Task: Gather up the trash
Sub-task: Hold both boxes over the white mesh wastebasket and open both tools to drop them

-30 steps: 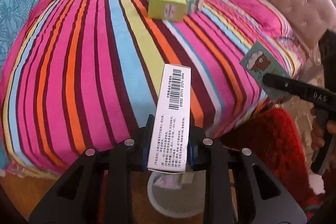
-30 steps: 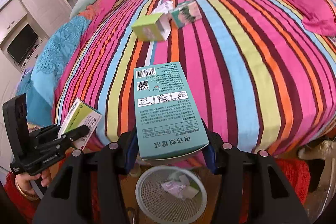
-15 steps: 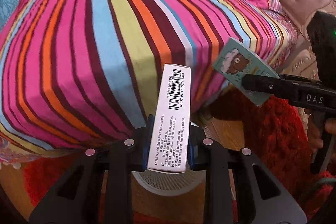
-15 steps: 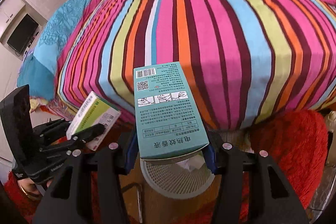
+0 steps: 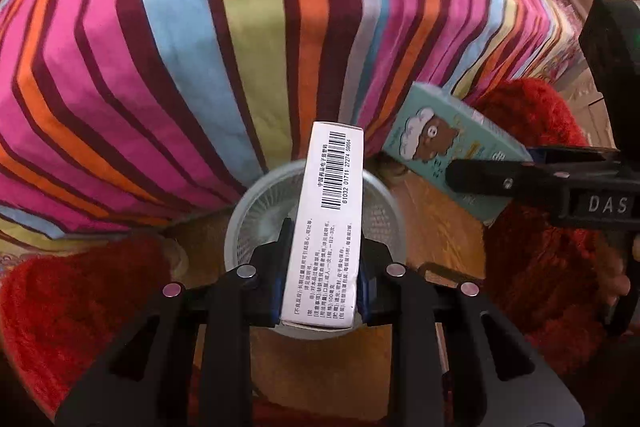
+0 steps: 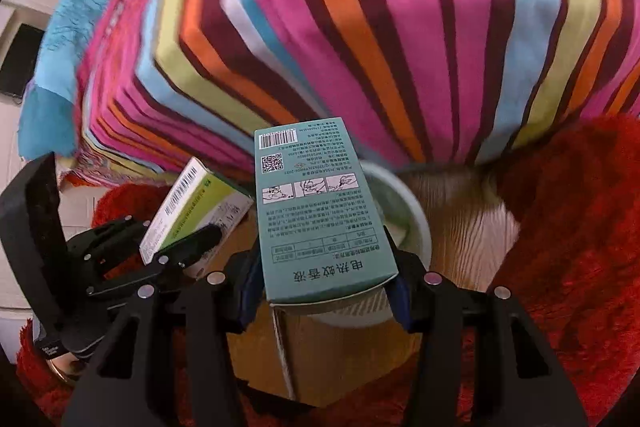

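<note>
My left gripper [image 5: 320, 267] is shut on a white and green box [image 5: 326, 223] with a barcode, held over the white mesh waste basket [image 5: 256, 211] on the floor. My right gripper [image 6: 324, 279] is shut on a teal box [image 6: 316, 211] and holds it above the same basket [image 6: 412, 223]. In the left wrist view the teal box [image 5: 444, 147] with a bear print and the right gripper [image 5: 516, 183] show at the right. In the right wrist view the left gripper [image 6: 176, 251] and its box [image 6: 196, 207] show at the left.
The bed with a striped cover [image 5: 224, 39] rises just behind the basket. Red shaggy rugs [image 5: 72, 299] lie on both sides on the wooden floor [image 6: 460, 211]. A blue blanket [image 6: 68, 39] hangs at the bed's left.
Both grippers have dropped down past the bed's edge and tilted towards the floor. The basket now lies right under both boxes. The boxes on the bed have left the view.
</note>
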{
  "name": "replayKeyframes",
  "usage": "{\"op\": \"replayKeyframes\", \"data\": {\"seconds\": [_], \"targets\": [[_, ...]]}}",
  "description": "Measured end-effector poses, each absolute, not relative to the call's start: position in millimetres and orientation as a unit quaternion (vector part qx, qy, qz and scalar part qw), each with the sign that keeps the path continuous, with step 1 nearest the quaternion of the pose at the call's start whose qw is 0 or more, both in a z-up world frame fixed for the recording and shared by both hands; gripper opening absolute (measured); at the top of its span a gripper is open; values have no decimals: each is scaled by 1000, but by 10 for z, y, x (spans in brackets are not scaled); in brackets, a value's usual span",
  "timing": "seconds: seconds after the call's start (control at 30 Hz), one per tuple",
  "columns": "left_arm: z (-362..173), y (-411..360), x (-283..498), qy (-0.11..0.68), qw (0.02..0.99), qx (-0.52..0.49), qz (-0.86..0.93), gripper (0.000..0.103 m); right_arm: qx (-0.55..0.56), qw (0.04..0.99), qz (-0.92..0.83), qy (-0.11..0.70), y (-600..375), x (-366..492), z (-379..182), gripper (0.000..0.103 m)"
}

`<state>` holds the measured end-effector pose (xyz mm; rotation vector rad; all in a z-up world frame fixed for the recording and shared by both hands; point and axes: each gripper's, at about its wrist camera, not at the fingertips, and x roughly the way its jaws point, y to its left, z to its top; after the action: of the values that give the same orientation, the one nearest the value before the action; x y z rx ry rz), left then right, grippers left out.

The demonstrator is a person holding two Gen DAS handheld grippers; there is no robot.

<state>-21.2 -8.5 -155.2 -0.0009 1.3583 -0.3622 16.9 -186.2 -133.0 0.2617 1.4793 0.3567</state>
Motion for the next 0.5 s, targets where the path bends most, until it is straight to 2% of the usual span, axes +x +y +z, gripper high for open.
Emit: {"op": "replayKeyframes", "data": {"seconds": [0.23, 0.5], "targets": [[-1887, 6, -121, 671, 727, -24, -139, 27, 138, 654, 141, 730, -1801, 186, -1773, 49], [-2227, -133, -85, 718, 683, -5, -136, 27, 172, 602, 118, 770, -1814, 195, -2117, 49]]}}
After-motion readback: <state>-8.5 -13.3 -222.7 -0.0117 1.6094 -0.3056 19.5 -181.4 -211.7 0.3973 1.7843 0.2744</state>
